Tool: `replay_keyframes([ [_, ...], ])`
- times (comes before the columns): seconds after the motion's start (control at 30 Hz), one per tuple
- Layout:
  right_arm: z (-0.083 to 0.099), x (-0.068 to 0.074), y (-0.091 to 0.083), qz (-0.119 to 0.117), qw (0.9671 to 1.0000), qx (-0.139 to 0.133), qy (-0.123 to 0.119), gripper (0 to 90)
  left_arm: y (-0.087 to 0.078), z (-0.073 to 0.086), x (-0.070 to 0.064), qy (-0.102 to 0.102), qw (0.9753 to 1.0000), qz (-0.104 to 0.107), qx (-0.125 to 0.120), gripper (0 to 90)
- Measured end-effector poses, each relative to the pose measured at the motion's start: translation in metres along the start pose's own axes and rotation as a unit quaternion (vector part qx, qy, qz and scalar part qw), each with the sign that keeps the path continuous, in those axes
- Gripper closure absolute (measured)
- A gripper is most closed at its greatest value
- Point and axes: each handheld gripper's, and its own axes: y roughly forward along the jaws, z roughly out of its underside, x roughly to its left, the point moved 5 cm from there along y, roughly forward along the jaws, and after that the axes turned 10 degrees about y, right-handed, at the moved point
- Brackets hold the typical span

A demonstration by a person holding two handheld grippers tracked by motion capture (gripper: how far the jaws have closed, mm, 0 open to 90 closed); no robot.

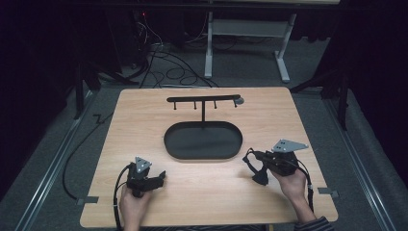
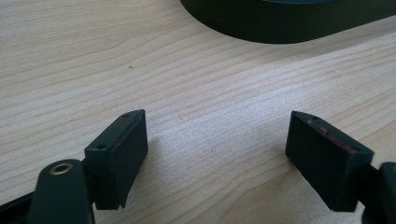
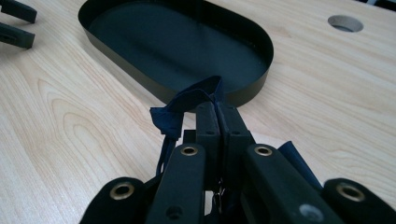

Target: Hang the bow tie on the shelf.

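A black oval tray lies mid-table, and a T-shaped rack with small hooks rises from its far edge. My right gripper sits on the table right of the tray, shut on a dark blue fabric strap. In the right gripper view the strap loops out to the left of the closed jaws of my right gripper, just short of the tray. My left gripper rests near the front left of the tray. It stands open over bare wood, with the tray wall ahead.
A round hole in the tabletop lies behind the tray on the right. The person's hands come in from the front edge. Cables and a white table frame are on the floor behind the table.
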Motion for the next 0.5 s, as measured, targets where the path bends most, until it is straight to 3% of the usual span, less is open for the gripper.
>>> replay_keyframes([
  [0.5, -0.02, 0.003, -0.003, -0.001, 0.9998, -0.009, -0.02, 89.9, 0.0, 0.0, 0.0, 0.0, 1.0, 0.0, 0.0, 21.2],
])
